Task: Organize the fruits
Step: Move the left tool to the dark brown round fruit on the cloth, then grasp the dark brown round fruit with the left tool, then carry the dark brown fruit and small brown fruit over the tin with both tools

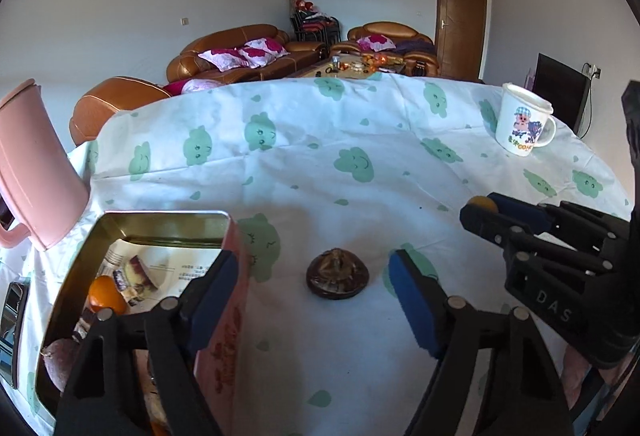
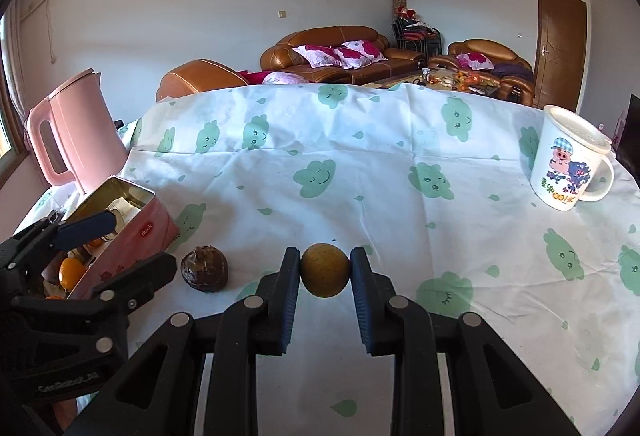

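A small yellow-green fruit (image 2: pixel 324 270) is held between the pads of the right gripper (image 2: pixel 325 268), just above the tabletop (image 2: pixel 360 176). The left gripper (image 1: pixel 310 300) is spread wide and empty, flanking a dark brown fruit (image 1: pixel 337 273) beside the pink tin (image 1: pixel 224 316). The round fruit is pinched near the pad tips, so it could roll out in transit.

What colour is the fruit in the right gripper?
Yellowish-brown; the fruit in the right gripper shows best in the right wrist view.
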The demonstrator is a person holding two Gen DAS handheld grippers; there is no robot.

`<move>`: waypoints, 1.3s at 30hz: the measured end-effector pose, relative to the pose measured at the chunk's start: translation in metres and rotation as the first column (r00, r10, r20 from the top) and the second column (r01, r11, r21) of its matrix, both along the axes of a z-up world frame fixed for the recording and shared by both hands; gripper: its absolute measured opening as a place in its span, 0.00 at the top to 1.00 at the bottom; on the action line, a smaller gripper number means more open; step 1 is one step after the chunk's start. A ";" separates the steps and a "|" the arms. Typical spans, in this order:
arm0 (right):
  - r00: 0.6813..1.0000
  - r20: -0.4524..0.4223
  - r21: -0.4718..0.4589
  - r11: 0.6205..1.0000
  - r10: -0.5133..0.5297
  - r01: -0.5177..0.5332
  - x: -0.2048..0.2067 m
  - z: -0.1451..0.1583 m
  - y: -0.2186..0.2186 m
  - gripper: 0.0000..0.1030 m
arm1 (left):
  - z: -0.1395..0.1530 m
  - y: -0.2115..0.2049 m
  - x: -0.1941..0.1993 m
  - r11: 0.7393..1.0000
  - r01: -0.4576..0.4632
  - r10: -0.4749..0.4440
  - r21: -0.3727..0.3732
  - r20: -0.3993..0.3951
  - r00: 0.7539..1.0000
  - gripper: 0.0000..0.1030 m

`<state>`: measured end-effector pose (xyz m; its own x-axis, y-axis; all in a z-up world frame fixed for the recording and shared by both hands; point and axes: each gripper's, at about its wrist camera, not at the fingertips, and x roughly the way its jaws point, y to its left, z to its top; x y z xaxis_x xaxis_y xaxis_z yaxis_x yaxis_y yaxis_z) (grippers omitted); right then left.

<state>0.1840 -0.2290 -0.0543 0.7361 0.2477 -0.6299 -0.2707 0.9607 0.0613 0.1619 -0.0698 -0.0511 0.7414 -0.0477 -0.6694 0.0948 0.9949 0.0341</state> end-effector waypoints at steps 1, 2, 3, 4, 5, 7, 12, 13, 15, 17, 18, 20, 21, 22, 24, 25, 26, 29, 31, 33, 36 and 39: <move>1.000 0.004 -0.001 1.000 -0.003 0.003 0.000 0.000 -0.002 0.74 | -0.003 -0.003 0.003 1.000 0.008 -0.009 -0.003 -0.014 1.000 0.27; 1.000 0.005 0.003 1.000 -0.004 0.004 0.000 0.000 -0.005 0.74 | -0.007 -0.005 0.005 1.000 0.014 -0.014 -0.007 -0.030 0.999 0.33; 1.000 0.003 0.010 1.000 -0.005 0.005 0.001 -0.001 -0.006 0.74 | -0.010 -0.008 0.008 1.000 0.020 -0.020 -0.009 -0.043 0.999 0.36; 1.000 0.003 0.018 1.000 -0.005 0.005 0.000 -0.001 -0.007 0.74 | -0.013 -0.011 0.011 1.000 0.028 -0.028 -0.010 -0.056 0.998 0.37; 1.000 0.005 0.022 1.000 -0.004 0.004 0.001 -0.002 -0.007 0.74 | -0.016 -0.012 0.014 0.999 0.031 -0.032 -0.011 -0.067 0.997 0.37; 1.000 0.011 0.021 1.000 0.003 -0.003 -0.001 -0.002 -0.006 0.74 | -0.022 -0.017 0.020 1.000 0.027 -0.026 0.009 -0.081 0.996 0.38; 1.000 0.011 0.016 1.000 0.019 -0.020 -0.001 -0.006 -0.002 0.74 | -0.035 -0.020 0.034 0.999 0.035 -0.032 0.015 -0.134 0.990 0.46; 1.000 0.010 0.018 1.000 0.019 -0.020 -0.001 -0.007 -0.002 0.74 | -0.038 -0.020 0.037 0.999 0.038 -0.035 0.012 -0.159 0.987 0.49; 1.000 0.003 0.015 1.000 0.022 -0.022 0.000 -0.008 -0.001 0.74 | -0.039 -0.020 0.041 0.999 0.046 -0.047 -0.012 -0.171 0.984 0.50; 1.000 -0.003 0.012 1.000 0.025 -0.025 0.001 -0.008 0.000 0.74 | -0.039 -0.018 0.043 0.999 0.040 -0.045 -0.032 -0.170 0.984 0.55; 1.000 -0.005 0.012 1.000 0.027 -0.027 0.001 -0.009 0.000 0.74 | -0.039 -0.018 0.043 0.999 0.040 -0.045 -0.033 -0.169 0.985 0.55; 1.000 -0.010 0.017 1.000 0.025 -0.025 0.002 -0.009 -0.001 0.74 | -0.038 -0.016 0.043 0.998 0.045 -0.050 -0.038 -0.165 0.985 0.55; 1.000 -0.010 0.024 0.999 0.026 -0.026 0.002 -0.009 -0.002 0.74 | -0.037 -0.015 0.043 0.998 0.043 -0.049 -0.041 -0.158 0.986 0.55; 1.000 -0.007 0.031 0.999 0.029 -0.028 0.002 -0.009 -0.003 0.74 | -0.036 -0.015 0.041 0.998 0.040 -0.046 -0.043 -0.148 0.988 0.55; 1.000 0.003 0.038 0.999 0.024 -0.024 0.000 -0.007 -0.005 0.74 | -0.032 -0.015 0.038 0.998 0.041 -0.046 -0.042 -0.122 0.991 0.55; 1.000 0.009 0.041 0.999 0.026 -0.027 -0.001 -0.007 -0.005 0.74 | -0.030 -0.015 0.036 0.999 0.040 -0.043 -0.036 -0.106 0.993 0.55; 0.999 0.015 0.044 0.999 0.029 -0.029 -0.002 -0.006 -0.005 0.74 | -0.028 -0.016 0.033 0.999 0.039 -0.041 -0.028 -0.088 0.995 0.55; 0.999 0.034 0.048 0.998 0.029 -0.031 -0.005 -0.004 -0.005 0.74 | -0.021 -0.021 0.025 0.999 0.045 -0.045 -0.001 -0.032 0.998 0.55; 0.999 0.045 0.052 0.998 0.030 -0.032 -0.007 -0.003 -0.006 0.73 | -0.018 -0.024 0.021 0.999 0.044 -0.044 0.019 -0.002 0.999 0.55; 0.998 0.058 0.059 0.997 0.036 -0.040 -0.010 -0.002 -0.007 0.73 | -0.015 -0.025 0.017 0.999 0.046 -0.046 0.030 0.022 0.999 0.55; 0.996 0.079 0.062 0.997 0.038 -0.043 -0.013 0.000 -0.007 0.73 | -0.012 -0.027 0.014 0.998 0.050 -0.052 0.042 0.046 0.998 0.55; 0.995 0.094 0.065 0.997 0.035 -0.041 -0.016 0.002 -0.008 0.74 | -0.011 -0.029 0.011 0.997 0.051 -0.054 0.050 0.063 0.997 0.55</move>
